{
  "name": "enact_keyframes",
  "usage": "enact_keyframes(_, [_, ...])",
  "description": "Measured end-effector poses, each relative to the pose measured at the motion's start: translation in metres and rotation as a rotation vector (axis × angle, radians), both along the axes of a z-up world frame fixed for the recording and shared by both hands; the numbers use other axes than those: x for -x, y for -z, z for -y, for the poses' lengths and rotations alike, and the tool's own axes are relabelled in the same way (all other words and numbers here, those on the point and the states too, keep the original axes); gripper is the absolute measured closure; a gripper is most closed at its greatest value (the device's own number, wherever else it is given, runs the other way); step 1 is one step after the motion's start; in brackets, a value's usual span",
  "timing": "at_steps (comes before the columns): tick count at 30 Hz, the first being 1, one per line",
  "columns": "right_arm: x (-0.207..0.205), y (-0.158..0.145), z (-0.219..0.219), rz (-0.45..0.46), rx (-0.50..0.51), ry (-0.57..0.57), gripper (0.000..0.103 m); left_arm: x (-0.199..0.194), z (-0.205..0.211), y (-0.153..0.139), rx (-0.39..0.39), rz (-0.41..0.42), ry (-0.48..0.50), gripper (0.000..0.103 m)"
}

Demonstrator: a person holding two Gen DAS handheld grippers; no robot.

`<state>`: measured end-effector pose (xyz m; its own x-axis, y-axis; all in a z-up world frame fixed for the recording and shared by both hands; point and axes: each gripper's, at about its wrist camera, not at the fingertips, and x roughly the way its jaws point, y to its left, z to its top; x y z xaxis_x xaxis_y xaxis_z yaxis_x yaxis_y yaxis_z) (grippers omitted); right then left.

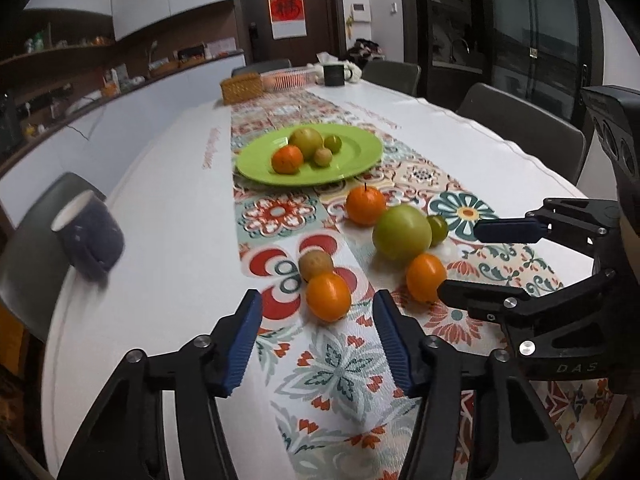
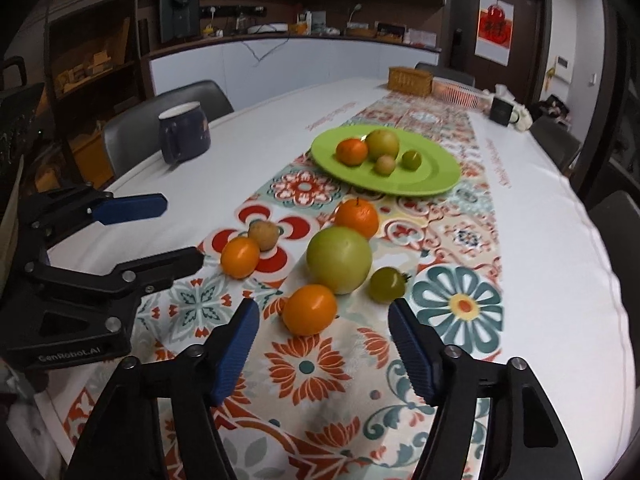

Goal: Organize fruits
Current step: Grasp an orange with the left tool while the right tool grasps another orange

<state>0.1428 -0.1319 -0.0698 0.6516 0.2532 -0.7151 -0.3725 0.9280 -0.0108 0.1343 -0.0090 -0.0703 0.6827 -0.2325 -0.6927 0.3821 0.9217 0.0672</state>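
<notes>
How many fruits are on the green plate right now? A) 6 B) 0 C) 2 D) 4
D: the green plate holds four: an orange one, a large yellow-green one, a small tan one and a small green one; six more lie on the table runner.

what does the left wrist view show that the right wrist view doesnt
Only the left wrist view shows the glass sliding door and the right gripper from outside.

Only the right wrist view shows the wooden shelf unit and the left gripper from outside.

Both show the green plate holding four fruits, six loose fruits on the patterned runner, and the dark blue mug.
</notes>
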Motion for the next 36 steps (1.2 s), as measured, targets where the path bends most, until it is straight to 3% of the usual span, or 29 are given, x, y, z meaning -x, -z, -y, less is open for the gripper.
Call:
enact_keyframes(16, [-0.023, 0.026, -0.009, -0.085, -0.018, -0.041, 0.053, -0.033, 0.007, 0.025, 0.064, -0.133, -0.010, 0.056])
enact_keyframes(19, [-0.027, 0.028, -0.009, -0.097, -0.025, -0.036, 0.057, -0.037, 0.008, 0.028, 0.072, -0.150, -0.025, 0.061])
enact_keyframes(25, [-0.028, 0.031, -0.008, -0.123, -0.052, -0.039, 0.065, -0.041, 0.012, 0.033, 0.061, -0.166, -0.046, 0.071])
enact_keyframes(36, [-0.022, 0.024, -0.002, -0.112, -0.080, -0.022, 0.065, -0.028, 0.011, 0.023, 0.076, -0.162, -0.070, 0.071])
